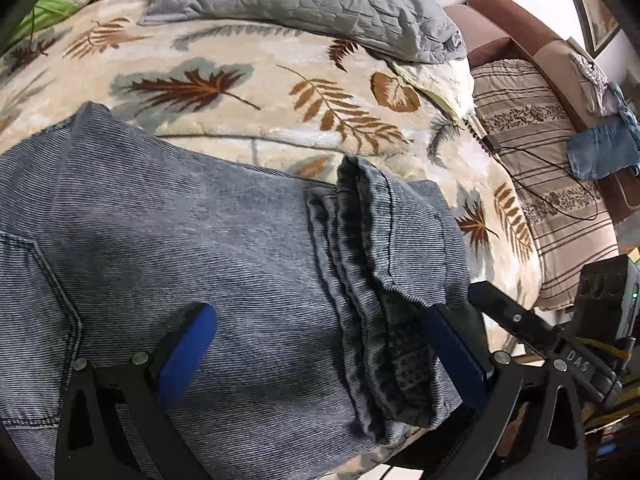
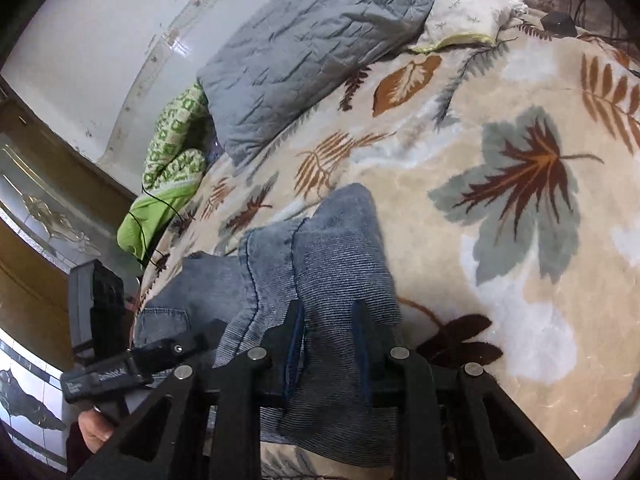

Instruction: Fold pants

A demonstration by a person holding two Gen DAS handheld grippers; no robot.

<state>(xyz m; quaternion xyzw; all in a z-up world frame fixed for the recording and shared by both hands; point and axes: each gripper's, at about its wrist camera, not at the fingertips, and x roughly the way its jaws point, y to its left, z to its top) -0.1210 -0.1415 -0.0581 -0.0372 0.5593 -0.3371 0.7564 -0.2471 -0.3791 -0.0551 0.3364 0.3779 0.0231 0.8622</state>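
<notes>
So the pants (image 1: 200,216), grey-blue ribbed denim, are lying on a bed under a cream blanket (image 1: 256,84) printed with brown and grey leaves. In the left wrist view they fill most of the lower left and middle of the frame, with a hemmed leg end doubled back over the rest of the fabric right of centre. A pocket seam shows at the far left edge.

The left tongs (image 1: 320,344) sit at the bottom of that frame, spread wide. Both blue pads lie against the denim, one on the left and one on the right next to the folded hem, but they aren't pinching anything; the cloth just stretches flat across the gap.

Right wrist view: the right tongs (image 2: 328,344) are at bottom centre with the jaws close together, and a bunched fold of the pants (image 2: 340,264) runs up between the pads, so it looks clamped on the fabric. The rest of the pants trail toward the lower left of the frame, where the other tool pokes in. Part of a hand (image 2: 94,428) shows in the bottom left corner.

Other stuff around: a grey quilted pillow (image 1: 320,4) at the top of the bed, a green patterned cloth (image 2: 172,168) beside it, a striped brown cover (image 1: 540,168) at the right of the left view with a black cable across it, and some blue denim garment (image 1: 600,152) further right.
</notes>
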